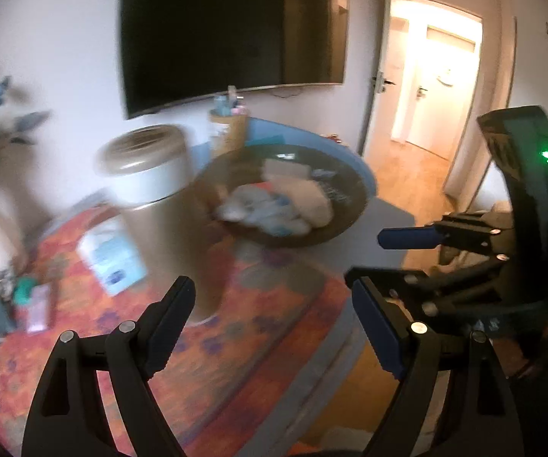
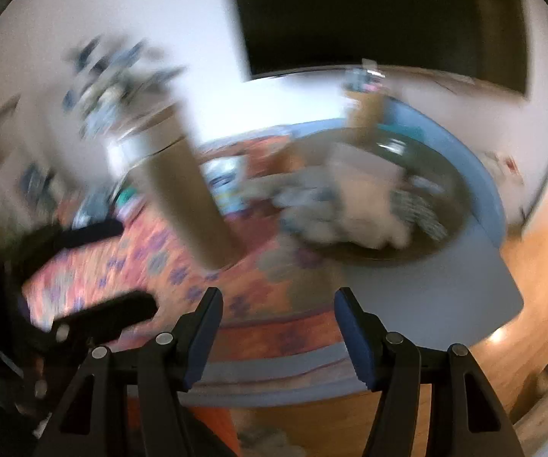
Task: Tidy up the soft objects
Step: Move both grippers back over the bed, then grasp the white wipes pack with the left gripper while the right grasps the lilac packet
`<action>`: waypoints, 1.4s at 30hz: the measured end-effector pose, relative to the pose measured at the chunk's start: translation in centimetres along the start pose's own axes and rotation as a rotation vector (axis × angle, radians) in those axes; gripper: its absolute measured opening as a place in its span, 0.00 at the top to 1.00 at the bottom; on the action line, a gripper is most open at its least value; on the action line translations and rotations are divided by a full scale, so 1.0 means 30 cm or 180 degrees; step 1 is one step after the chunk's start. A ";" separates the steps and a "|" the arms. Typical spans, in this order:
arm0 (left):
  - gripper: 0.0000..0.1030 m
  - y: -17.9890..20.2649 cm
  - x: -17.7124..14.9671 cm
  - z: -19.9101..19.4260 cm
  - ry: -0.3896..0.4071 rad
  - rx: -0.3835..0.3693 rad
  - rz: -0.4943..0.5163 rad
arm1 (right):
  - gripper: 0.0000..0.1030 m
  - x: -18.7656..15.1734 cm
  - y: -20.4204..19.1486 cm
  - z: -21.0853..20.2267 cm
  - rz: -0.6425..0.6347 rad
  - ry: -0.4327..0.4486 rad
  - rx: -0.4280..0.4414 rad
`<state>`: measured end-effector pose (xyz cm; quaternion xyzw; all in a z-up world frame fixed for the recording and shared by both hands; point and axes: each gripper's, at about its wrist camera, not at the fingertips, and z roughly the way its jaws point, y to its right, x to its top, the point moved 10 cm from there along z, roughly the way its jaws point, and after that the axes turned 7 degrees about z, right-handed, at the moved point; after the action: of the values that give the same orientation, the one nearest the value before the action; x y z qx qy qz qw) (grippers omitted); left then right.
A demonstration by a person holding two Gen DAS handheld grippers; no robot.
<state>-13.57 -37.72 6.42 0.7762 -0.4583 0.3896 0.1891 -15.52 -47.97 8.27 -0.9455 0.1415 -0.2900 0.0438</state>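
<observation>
Left gripper (image 1: 270,327) hangs over the orange patterned rug (image 1: 213,342), jaws spread wide, nothing between them. Going left to right in its view: a tall tan bin (image 1: 152,190) with a domed lid, contents hidden; then a dark round basket (image 1: 342,205) holding a heap of soft objects (image 1: 274,205) (pale cloths, some bluish; too blurred to sort). Behind it, a small tan tub (image 1: 230,129) with items poking up. Right gripper (image 2: 278,331) tilts steeply down at the rug edge, jaws parted and empty; it shows sideways at the right edge of the left view, beside the left one.
</observation>
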 end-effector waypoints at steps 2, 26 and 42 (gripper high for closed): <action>0.19 -0.073 -0.044 -0.045 -0.0007 0.0131 -0.0075 | 0.43 -0.008 -0.117 0.001 -0.0297 -0.0011 0.0039; 0.19 -1.236 -0.503 -0.360 -0.0010 0.1428 -0.1667 | 0.31 0.114 -0.938 0.652 -0.0312 -0.0851 0.0489; 0.21 -1.498 -0.624 0.021 -0.0445 0.1184 -0.1959 | 0.31 0.239 -0.903 0.990 0.0255 -0.0388 0.0282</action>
<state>20.13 -4.72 -5.68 0.9236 -0.1365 0.3372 0.1212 13.39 -24.16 -8.01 -0.9521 0.1633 -0.2358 0.1056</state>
